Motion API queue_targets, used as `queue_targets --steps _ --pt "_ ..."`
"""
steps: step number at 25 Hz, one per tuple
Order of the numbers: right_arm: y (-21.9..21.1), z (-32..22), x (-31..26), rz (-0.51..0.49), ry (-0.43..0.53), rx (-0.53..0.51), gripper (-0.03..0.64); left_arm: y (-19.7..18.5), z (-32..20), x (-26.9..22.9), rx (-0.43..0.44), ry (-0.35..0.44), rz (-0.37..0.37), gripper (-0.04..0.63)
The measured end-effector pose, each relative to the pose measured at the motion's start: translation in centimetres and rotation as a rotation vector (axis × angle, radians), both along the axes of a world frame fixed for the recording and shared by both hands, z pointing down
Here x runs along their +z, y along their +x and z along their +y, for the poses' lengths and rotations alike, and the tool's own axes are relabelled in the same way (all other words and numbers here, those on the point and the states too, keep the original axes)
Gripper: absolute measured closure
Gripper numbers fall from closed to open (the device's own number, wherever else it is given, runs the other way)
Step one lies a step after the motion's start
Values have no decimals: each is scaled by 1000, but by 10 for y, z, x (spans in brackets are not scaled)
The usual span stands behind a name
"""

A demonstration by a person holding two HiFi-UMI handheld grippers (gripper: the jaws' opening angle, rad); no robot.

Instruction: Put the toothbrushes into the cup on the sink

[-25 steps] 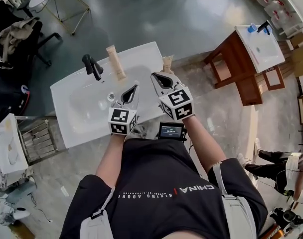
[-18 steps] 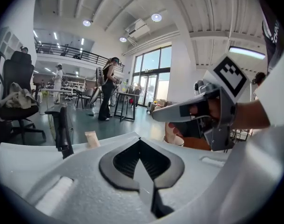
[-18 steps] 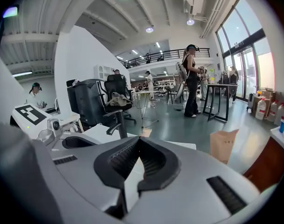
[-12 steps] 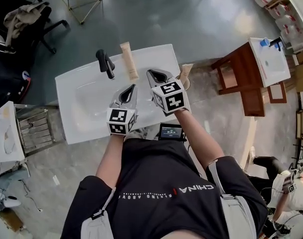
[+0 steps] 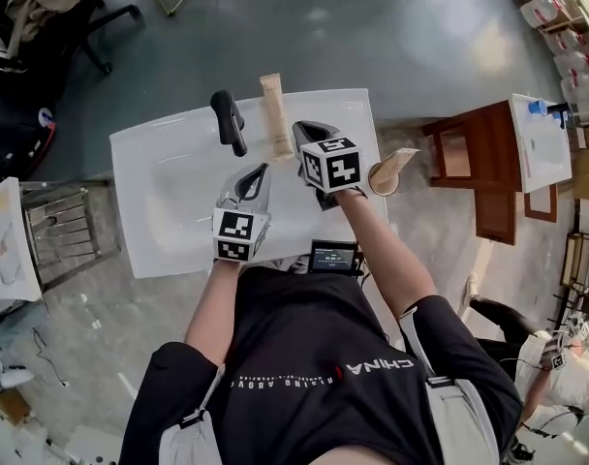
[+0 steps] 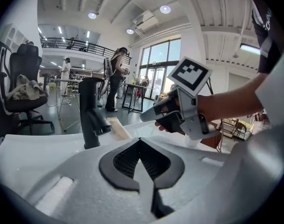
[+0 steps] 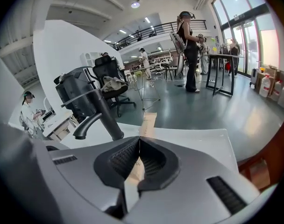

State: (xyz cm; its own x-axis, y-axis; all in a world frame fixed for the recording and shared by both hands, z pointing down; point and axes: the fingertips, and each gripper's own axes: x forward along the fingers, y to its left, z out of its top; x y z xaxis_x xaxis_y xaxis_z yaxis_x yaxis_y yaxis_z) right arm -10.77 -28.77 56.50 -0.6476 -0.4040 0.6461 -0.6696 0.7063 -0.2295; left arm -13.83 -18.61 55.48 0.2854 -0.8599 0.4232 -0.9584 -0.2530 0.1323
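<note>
Now I hold the left gripper and right gripper over the sink, beside the faucet, both jaws closed, empty.

The right tool covers part of the flat beige squeeze tube; what stands in the pale round cup is too small to tell.

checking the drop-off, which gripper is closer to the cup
Right. The right gripper is just beside the cup at the right edge of the sink; the left gripper is farther off, over the sink's middle.
</note>
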Motion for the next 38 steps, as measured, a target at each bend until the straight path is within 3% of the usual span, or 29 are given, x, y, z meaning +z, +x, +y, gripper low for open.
queue_targets --steps 3,12,16,21,29,38 --pt "-16 -14 15 14 -26 -1 604 -4 -3 13 12 -24 11 592" --pt "-50 -41 51 55 -111 -17 475 -12 -10 36 26 -73 52 592" --pt "-59 -47 64 76 -161 -32 446 -18 -14 43 10 -86 59 592" --pt "-59 -54 70 135 -168 -19 473 -21 -13 46 -4 -98 76 592" --pt "-63 -50 66 92 -188 -30 592 -24 -15 42 -25 -92 91 592" --pt "-41 -40 36 23 -136 -19 597 -6 -9 33 -17 -73 84 592"
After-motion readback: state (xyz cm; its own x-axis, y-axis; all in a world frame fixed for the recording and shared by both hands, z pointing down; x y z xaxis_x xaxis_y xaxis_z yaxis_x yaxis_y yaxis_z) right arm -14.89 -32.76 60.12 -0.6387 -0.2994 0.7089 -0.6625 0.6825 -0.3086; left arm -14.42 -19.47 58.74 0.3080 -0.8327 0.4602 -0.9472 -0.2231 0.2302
